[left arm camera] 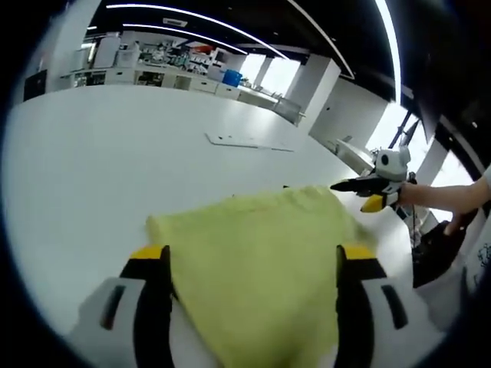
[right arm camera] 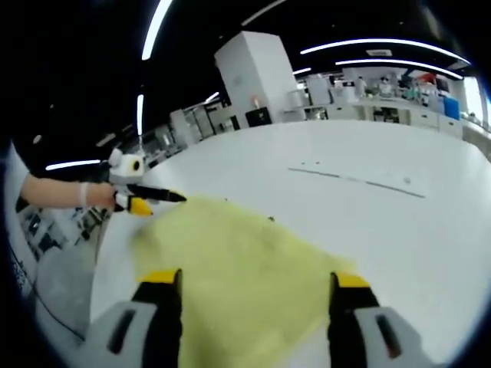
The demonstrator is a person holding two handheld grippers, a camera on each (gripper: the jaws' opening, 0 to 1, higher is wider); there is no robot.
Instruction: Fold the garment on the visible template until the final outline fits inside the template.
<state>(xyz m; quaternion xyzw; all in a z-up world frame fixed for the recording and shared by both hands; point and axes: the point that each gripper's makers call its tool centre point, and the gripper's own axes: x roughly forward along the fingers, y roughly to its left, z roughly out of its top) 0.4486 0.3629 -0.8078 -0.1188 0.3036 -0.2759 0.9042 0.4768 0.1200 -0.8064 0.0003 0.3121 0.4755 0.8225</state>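
A yellow-green garment lies spread on the white table, and it also appears in the right gripper view. My left gripper is open, its yellow-tipped jaws standing wide on either side of the cloth. My right gripper is open in the same way over the opposite side of the cloth. The right gripper comes in at the garment's far right corner, held by a hand. In the right gripper view, the left gripper reaches the cloth's far left corner. Cloth under the jaws is hidden.
A thin marked line runs across the table beyond the garment, also seen as a faint line. Benches and shelves stand at the back. A white pillar rises past the table's edge. A person's forearm is at the left.
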